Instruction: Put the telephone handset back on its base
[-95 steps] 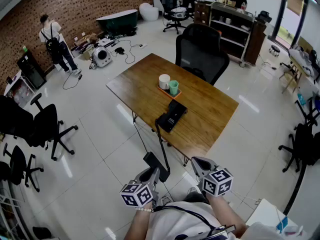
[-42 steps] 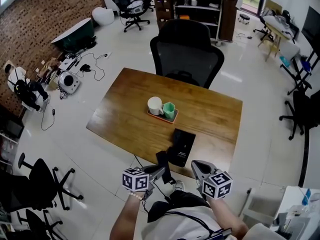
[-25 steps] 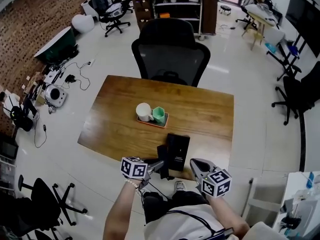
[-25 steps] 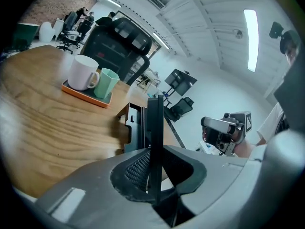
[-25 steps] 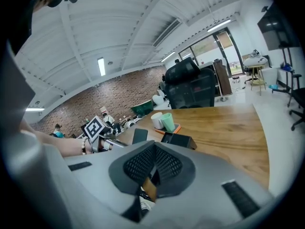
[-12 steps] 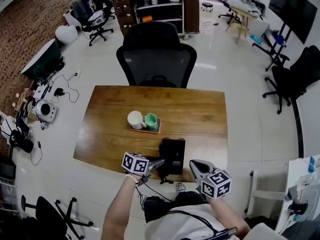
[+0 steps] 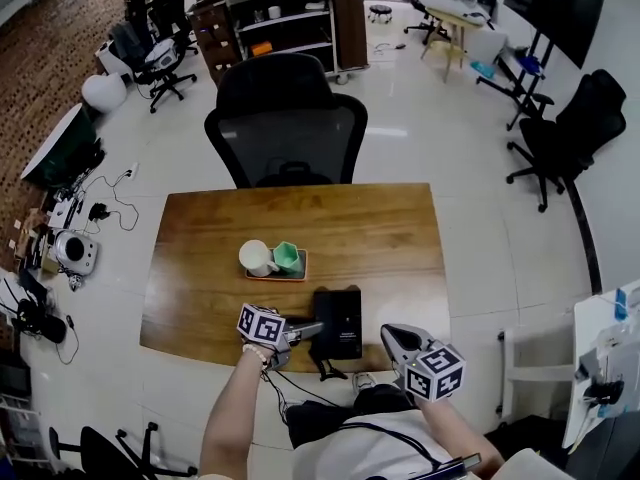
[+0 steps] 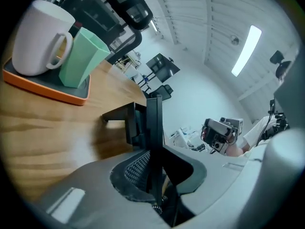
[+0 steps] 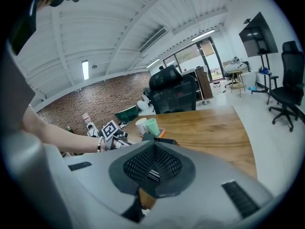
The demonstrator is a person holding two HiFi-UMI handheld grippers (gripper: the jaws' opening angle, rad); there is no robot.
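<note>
The black telephone base [image 7: 340, 322] lies near the front edge of the wooden table [image 7: 370, 238]. My left gripper [image 7: 310, 330] is shut on the black handset [image 8: 154, 137], which stands edge-on between the pads. It holds the handset just left of the base [image 8: 123, 120], close beside it; whether they touch I cannot tell. A black cord [image 7: 328, 368] hangs from the phone over the table edge. My right gripper [image 7: 397, 340] hovers off the table's front edge, right of the base. In the right gripper view it [image 9: 152, 165] is shut with nothing in it.
An orange tray [image 7: 272, 273] with a white mug [image 7: 254, 258] and a green cup [image 7: 287, 257] sits behind the base. A black office chair [image 7: 285, 133] stands at the table's far side. More chairs and shelves stand around the room.
The table has drawn nearer and turned square in view. My left gripper has carried the handset from over the floor to the base's left side. The right gripper has kept its place.
</note>
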